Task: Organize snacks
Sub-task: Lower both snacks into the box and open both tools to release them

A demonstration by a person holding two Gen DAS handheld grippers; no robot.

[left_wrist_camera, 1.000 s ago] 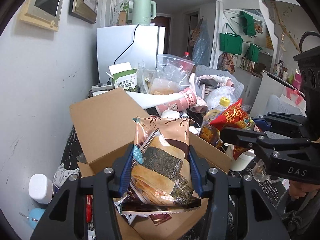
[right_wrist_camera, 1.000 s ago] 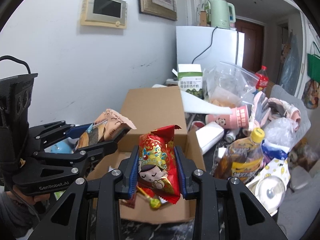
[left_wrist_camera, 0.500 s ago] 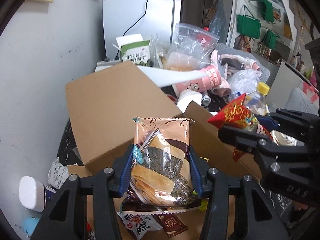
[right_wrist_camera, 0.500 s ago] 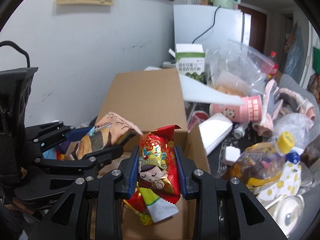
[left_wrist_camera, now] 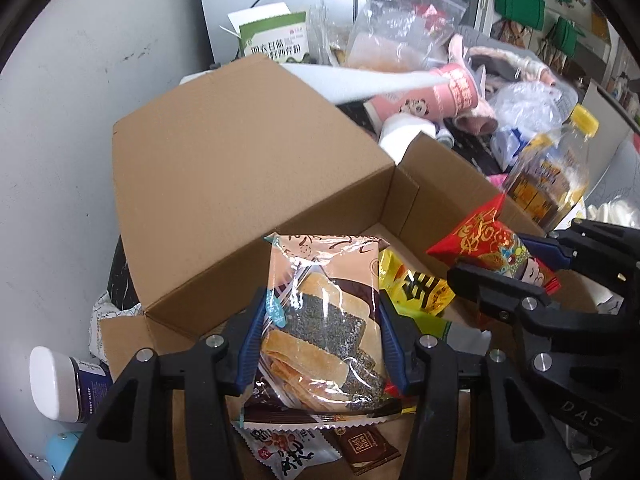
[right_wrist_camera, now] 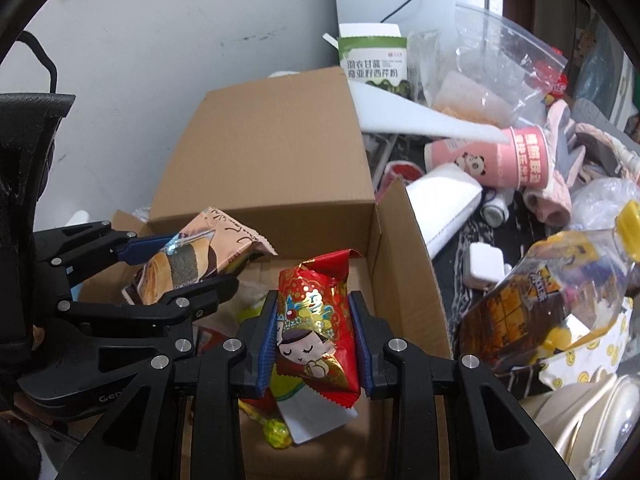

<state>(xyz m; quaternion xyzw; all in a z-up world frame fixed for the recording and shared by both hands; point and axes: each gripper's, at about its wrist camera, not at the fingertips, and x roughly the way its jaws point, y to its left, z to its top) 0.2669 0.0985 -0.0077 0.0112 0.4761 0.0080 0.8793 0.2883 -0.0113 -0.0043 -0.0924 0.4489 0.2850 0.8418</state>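
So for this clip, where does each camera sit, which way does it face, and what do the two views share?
Left wrist: on the left gripper, angled down into the cardboard box; its jaws clamp a seaweed cracker pack, right gripper at the right edge.
Right wrist: on the right gripper, angled down into the box; its jaws clamp a red snack packet, left gripper at left.
Shared: box, both packets, pink cup.

1. Both views are evenly and fairly brightly lit by soft indoor light; no hard shadows are cast.
2. Glare is seen on the clear snack wrapper (left_wrist_camera: 320, 320) and red foil packet (right_wrist_camera: 316, 320).
3. Strong fisheye bending and black vignetting are found from 12 to 12 o'clock around each edge.
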